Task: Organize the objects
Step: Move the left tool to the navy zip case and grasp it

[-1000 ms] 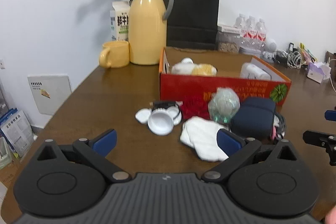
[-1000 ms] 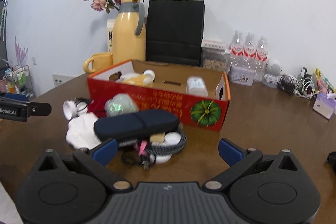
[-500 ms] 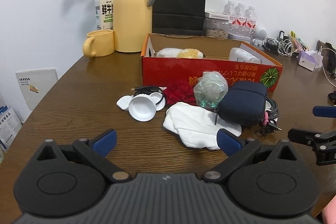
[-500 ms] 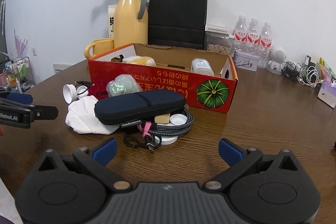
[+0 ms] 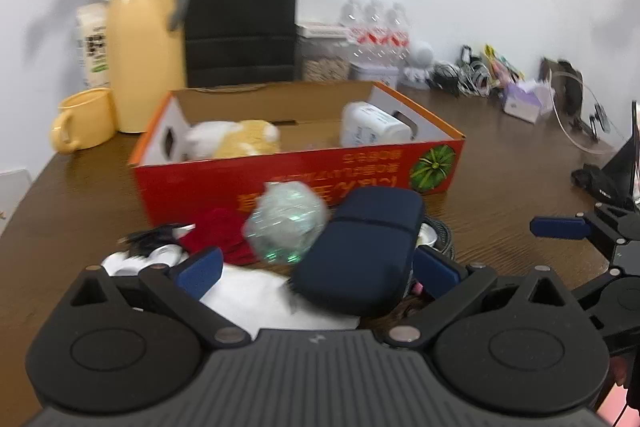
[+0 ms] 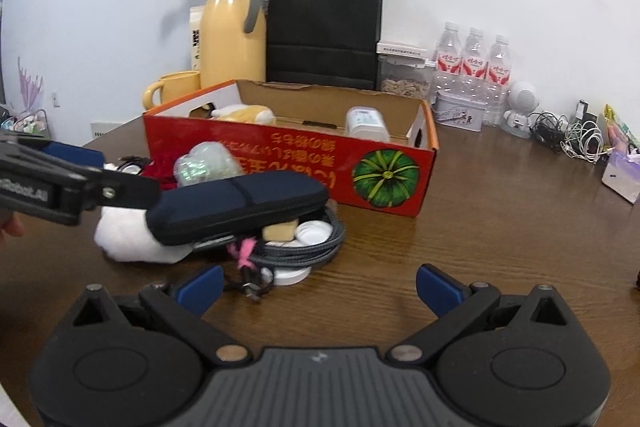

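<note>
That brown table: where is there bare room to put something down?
The table is bare right of the red cardboard box, up to the tangled cables. Inside the box, the middle is free. In front of it, the navy zip case tops a crowded pile.

The left gripper (image 6: 120, 183) carries blurred white lettering, seemingly "Robot.AI". Yellow characters run upside down along the red box (image 6: 304, 155); they are too blurred to read.
</note>
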The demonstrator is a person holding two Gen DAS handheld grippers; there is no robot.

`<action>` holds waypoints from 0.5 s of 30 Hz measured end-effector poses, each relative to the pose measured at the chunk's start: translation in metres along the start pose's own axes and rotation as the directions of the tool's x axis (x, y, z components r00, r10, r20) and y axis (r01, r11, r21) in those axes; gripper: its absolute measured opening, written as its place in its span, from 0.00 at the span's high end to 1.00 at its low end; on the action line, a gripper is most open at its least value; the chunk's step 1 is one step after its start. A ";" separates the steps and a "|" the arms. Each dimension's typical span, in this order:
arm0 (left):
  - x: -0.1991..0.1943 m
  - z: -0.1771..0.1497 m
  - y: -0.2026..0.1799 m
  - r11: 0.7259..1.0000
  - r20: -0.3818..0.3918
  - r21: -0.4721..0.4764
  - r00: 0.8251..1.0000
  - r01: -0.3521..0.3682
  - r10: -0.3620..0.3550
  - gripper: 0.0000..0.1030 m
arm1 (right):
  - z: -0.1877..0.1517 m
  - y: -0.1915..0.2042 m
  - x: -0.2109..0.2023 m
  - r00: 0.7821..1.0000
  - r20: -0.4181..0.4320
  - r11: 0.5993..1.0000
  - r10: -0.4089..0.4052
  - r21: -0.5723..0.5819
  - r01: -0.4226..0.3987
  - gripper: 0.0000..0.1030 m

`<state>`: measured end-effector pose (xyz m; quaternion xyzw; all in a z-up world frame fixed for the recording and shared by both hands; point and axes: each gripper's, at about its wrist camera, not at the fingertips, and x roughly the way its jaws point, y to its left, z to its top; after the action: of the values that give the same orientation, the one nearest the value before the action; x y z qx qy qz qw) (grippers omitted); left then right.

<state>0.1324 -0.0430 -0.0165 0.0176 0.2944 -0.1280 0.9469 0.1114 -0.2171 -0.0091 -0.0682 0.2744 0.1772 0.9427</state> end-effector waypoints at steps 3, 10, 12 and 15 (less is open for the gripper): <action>0.021 0.006 -0.012 0.999 -0.039 0.025 0.999 0.019 -0.018 0.00 | 0.001 -0.009 0.004 1.000 0.004 1.000 -0.008 0.009 0.008 0.00; 0.054 0.012 -0.019 0.999 -0.112 0.003 0.993 0.035 -0.034 0.01 | 0.003 -0.030 0.014 1.000 0.015 0.999 -0.022 0.030 0.022 0.00; 0.060 0.013 -0.017 0.999 -0.126 -0.023 0.991 0.043 -0.045 0.01 | 0.004 -0.035 0.018 1.000 0.016 0.999 -0.024 0.034 0.024 0.00; 0.068 0.013 -0.016 0.998 -0.151 -0.052 0.987 0.039 -0.047 0.05 | 0.007 -0.040 0.024 1.000 0.017 0.999 -0.026 0.043 0.025 0.00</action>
<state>0.1898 -0.0755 -0.0439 -0.0022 0.3693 -0.1393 0.9188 0.1483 -0.2459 -0.0152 -0.0500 0.2688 0.1600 0.9485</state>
